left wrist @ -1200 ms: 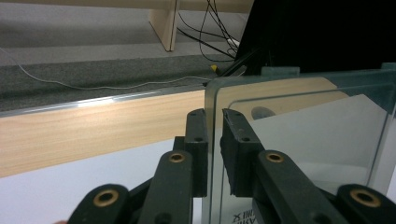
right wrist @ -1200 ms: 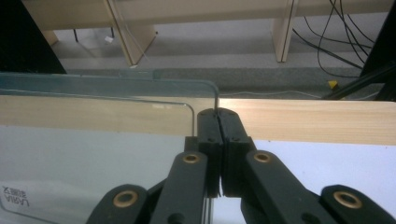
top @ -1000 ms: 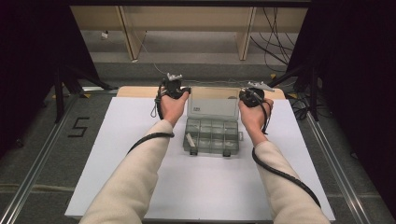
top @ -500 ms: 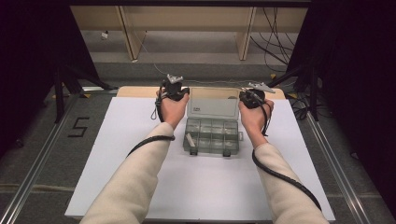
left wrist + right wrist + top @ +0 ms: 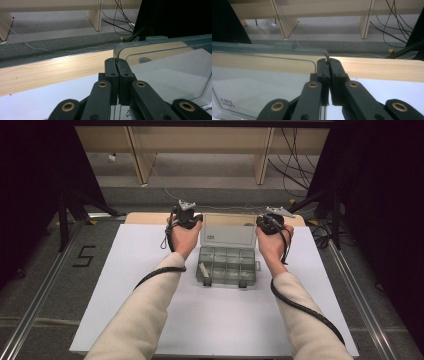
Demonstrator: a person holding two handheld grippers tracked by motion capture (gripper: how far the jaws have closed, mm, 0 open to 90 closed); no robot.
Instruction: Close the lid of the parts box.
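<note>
Moved: almost nothing; both hands stay at the lid's 2 corners, as before.
Left gripper (image 5: 117, 61): jaws pinched on the clear lid (image 5: 227, 231) at its left edge.
Right gripper (image 5: 327, 60): jaws clamped on the lid's right corner.
Organizer box (image 5: 226, 266): mid-table on the white sheet (image 5: 125, 285), lid raised upright.

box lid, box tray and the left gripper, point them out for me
box lid (image 5: 235, 230), high view, middle of the clear open panel
box tray (image 5: 226, 279), high view, a compartment divider near the front
left gripper (image 5: 116, 60), left gripper view, tips of the jaws, clamped on the lid's edge
</note>
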